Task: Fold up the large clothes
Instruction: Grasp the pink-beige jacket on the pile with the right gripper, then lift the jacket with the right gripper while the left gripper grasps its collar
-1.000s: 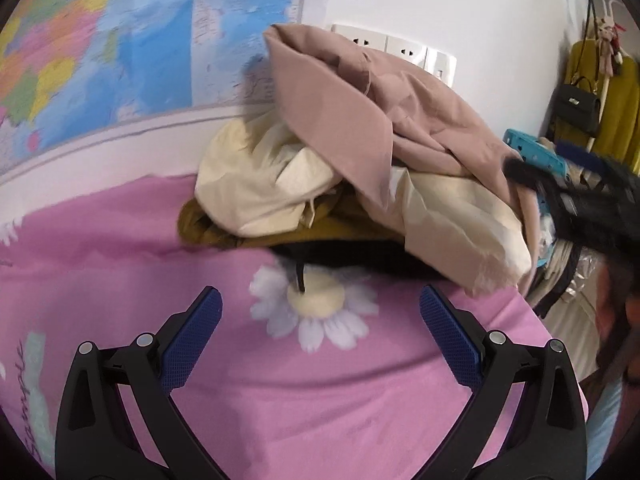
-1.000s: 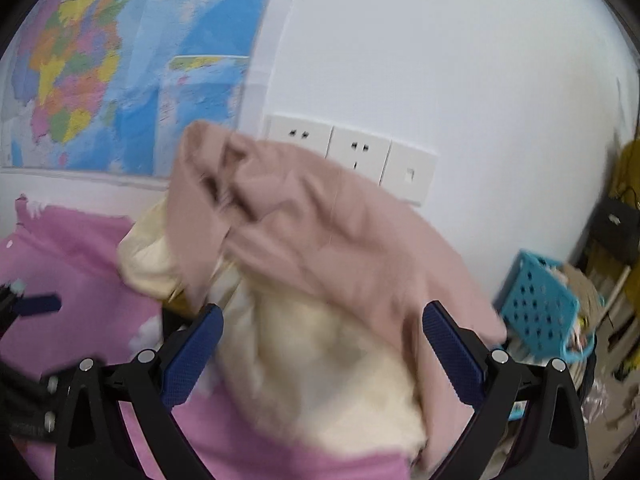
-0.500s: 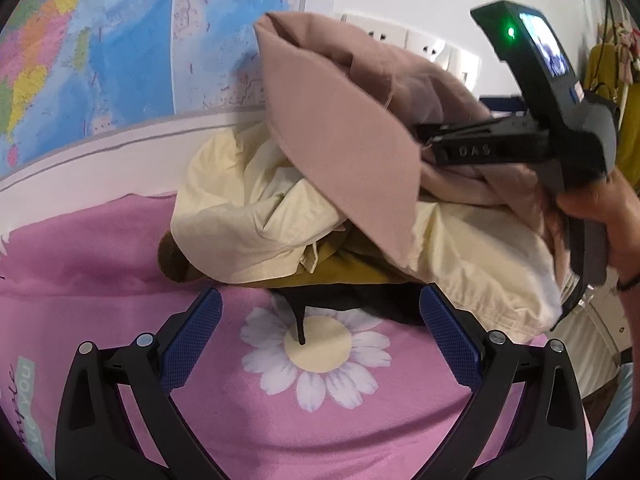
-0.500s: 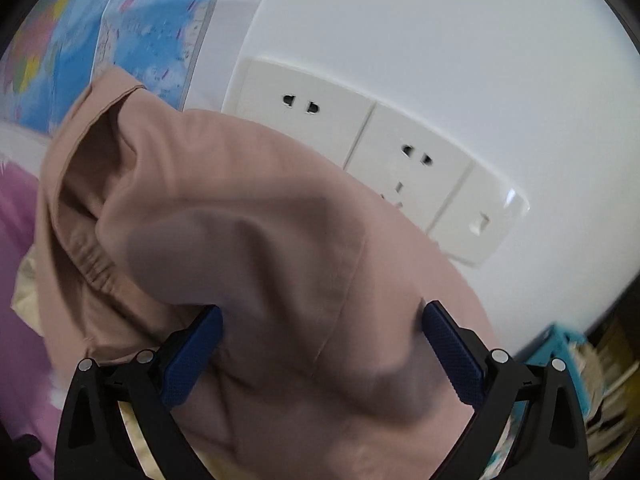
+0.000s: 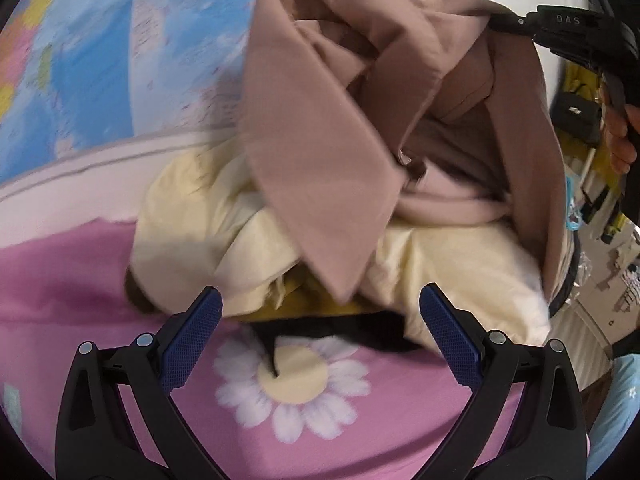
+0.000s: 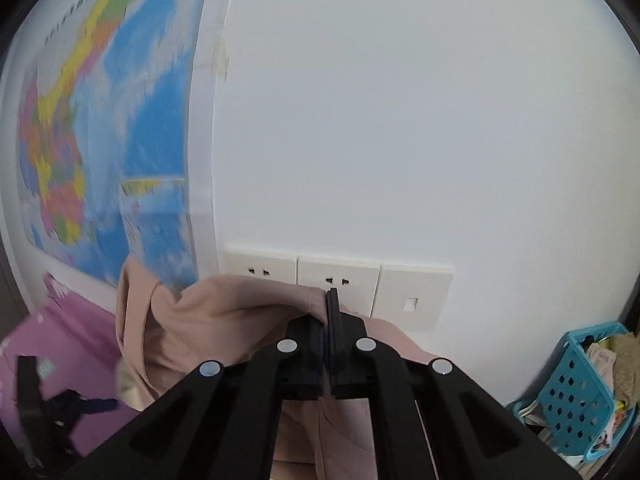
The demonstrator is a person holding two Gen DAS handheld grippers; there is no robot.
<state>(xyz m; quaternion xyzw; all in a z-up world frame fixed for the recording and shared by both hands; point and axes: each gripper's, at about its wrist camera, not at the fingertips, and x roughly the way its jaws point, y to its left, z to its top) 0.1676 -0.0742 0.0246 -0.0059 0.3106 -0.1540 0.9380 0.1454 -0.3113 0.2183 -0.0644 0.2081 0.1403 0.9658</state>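
Now picking step: right gripper (image 6: 328, 312) jaws just closed, pinching beige garment (image 5: 320, 152) at 12 o'clock; left gripper (image 5: 320, 332) wide, empty; next needs lift clear of pile.

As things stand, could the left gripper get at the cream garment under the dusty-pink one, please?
Probably yes: the left gripper is open and empty, and the cream garment lies exposed just ahead on the pink sheet; the right gripper holds the dusty-pink garment raised.
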